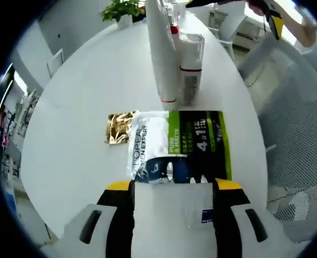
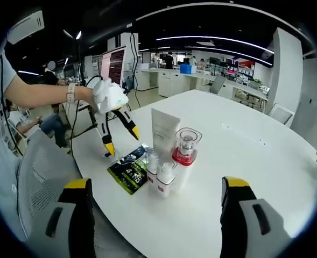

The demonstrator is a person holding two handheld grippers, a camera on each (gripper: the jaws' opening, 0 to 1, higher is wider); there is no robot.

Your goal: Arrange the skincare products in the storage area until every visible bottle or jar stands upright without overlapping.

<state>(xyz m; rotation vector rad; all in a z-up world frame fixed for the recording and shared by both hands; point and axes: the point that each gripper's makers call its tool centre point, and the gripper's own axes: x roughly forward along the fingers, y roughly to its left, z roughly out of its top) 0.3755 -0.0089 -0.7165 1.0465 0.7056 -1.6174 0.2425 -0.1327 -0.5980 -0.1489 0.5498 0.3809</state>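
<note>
A dark and green L'Oreal packet [image 1: 185, 142] lies flat on the white round table [image 1: 83, 97], with a gold sachet [image 1: 119, 127] touching its left side. Behind them a tall white tube [image 1: 161, 54] and a clear-capped bottle with a red band [image 1: 190, 64] stand upright. My left gripper [image 1: 173, 185] is open, just above the packet's near edge. From the other side, the tube [image 2: 164, 129], the red-banded bottle [image 2: 186, 148] and two small white bottles [image 2: 159, 171] stand close together beside the packet [image 2: 130, 169]. A hand holds the left gripper [image 2: 121, 140] over the packet. My right gripper [image 2: 157, 184] is wide open and apart from the cluster.
A grey mesh chair [image 1: 293, 134] stands against the table edge next to the packet, also visible as the chair [image 2: 40, 172]. A potted plant [image 1: 123, 9] sits at the table's far side. The table surface [image 2: 244, 140] is bare behind the bottles. Desks and seated people fill the office behind.
</note>
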